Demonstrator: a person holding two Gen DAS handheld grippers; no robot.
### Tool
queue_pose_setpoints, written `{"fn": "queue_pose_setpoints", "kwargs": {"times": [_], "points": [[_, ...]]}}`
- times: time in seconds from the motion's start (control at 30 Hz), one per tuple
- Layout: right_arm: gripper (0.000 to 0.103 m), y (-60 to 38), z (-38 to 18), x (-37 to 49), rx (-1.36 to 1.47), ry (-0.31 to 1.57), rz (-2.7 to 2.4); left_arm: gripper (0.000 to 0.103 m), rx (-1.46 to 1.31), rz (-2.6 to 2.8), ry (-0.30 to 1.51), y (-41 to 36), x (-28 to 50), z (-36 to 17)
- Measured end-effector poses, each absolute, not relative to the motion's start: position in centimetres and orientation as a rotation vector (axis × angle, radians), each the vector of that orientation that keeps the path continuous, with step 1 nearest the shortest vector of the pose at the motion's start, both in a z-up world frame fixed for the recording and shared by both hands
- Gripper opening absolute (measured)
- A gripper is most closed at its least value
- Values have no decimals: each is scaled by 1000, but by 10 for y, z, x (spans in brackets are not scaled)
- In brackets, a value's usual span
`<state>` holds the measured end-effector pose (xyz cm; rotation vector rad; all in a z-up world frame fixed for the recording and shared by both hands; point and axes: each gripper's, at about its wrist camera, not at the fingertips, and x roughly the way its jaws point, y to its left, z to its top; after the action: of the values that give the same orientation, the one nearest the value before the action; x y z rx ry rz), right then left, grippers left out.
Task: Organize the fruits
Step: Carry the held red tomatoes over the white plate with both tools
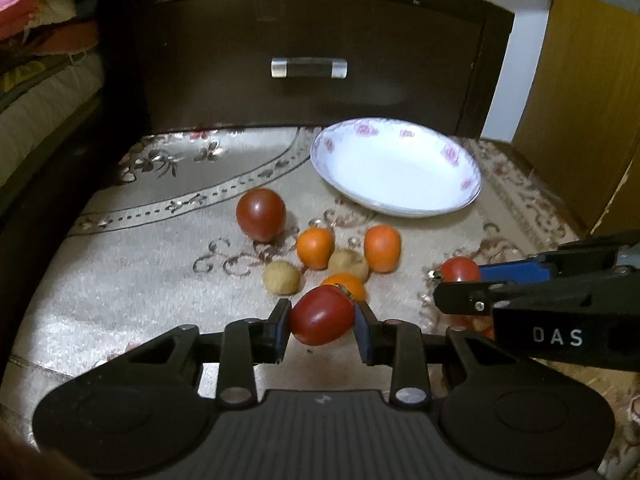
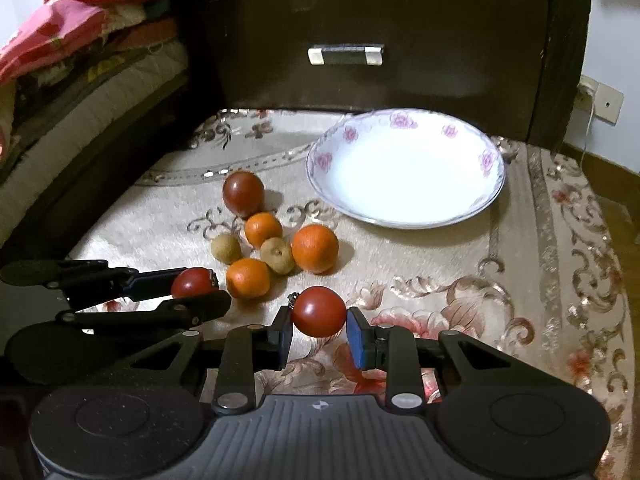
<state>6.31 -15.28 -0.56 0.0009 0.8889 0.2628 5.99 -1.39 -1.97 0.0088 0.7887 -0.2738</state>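
Left gripper (image 1: 322,316) clamping red tomato (image 1: 322,314) at lower centre of left view. Right gripper (image 2: 319,322) clamping second red tomato (image 2: 319,311) at lower centre of right view. Third tomato (image 2: 243,193) lying loose at upper left of cluster. Three oranges (image 2: 315,248) and two tan fruits (image 2: 277,255), possibly longans, sitting bunched on patterned cloth (image 2: 440,264). One floral plate (image 2: 490,160) sitting upper right, holding nothing. Dark drawer front (image 2: 400,8) bounding far edge. Bare cloth showing right of fruit.
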Motion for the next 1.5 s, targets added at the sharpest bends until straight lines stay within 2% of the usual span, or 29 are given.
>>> {"fn": "queue_pose_setpoints", "kwargs": {"times": [0.53, 1.03, 1.5], "points": [[25, -149, 43, 45, -56, 756, 242, 39, -20, -308, 708, -22, 62, 30], [26, -170, 24, 106, -61, 753, 171, 38, 2, -324, 757, -51, 139, 6], [27, -179, 2, 143, -98, 768, 130, 37, 28, -332, 772, -63, 170, -15]]}}
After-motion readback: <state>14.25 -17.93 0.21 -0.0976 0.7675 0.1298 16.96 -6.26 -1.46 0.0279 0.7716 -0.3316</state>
